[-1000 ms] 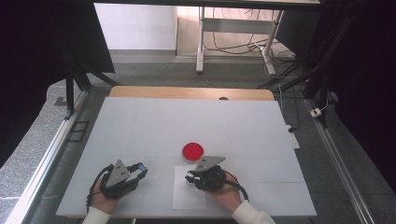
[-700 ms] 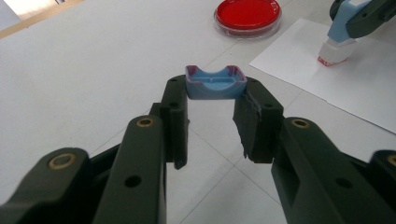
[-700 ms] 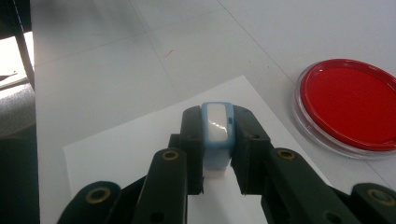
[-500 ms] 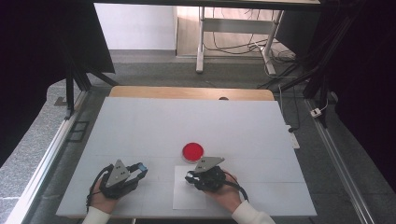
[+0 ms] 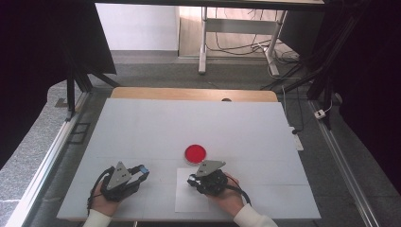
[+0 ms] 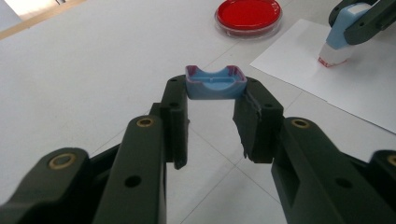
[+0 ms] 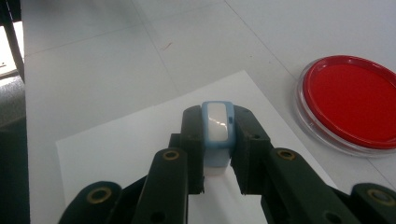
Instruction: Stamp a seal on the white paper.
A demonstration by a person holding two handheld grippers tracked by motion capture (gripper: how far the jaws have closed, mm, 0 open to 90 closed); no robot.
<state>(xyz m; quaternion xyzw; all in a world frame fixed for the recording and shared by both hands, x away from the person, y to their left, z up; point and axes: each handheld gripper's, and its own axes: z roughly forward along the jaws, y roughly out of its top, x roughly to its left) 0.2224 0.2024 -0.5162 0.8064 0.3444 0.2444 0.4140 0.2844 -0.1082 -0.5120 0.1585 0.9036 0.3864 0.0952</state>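
Jaws of the left gripper [image 6: 215, 100] pinch a small blue cap [image 6: 215, 83] by its two ends, its hollow side facing up with a reddish stain along the rim. In the high view this left gripper [image 5: 137, 172] sits on the white counter [image 5: 142, 127] down and to the left of the red dish [image 5: 195, 153], held by the person's left hand [image 5: 105, 201], with its grey three-cornered plate on top.

In the left gripper view the red dish [image 6: 248, 15], a shallow clear round dish filled with red, lies on the counter [image 6: 84, 79] beyond and to the right of the cap, well apart from it.

Just below the dish in the high view lies a sheet of white paper [image 5: 187, 201]. Over it, the right gripper [image 5: 191, 180] is held by the right hand [image 5: 227, 196], its jaws pressed onto a blue stamp body [image 7: 217, 133] with a white panel on its face. In the left gripper view that stamp [image 6: 338, 39] stands tilted with its reddish lower end touching the paper [image 6: 364, 88], to the right of the dish.

In the right gripper view the dish [image 7: 349, 101] lies to the right of the stamp, just off the edge of the paper [image 7: 116, 154].
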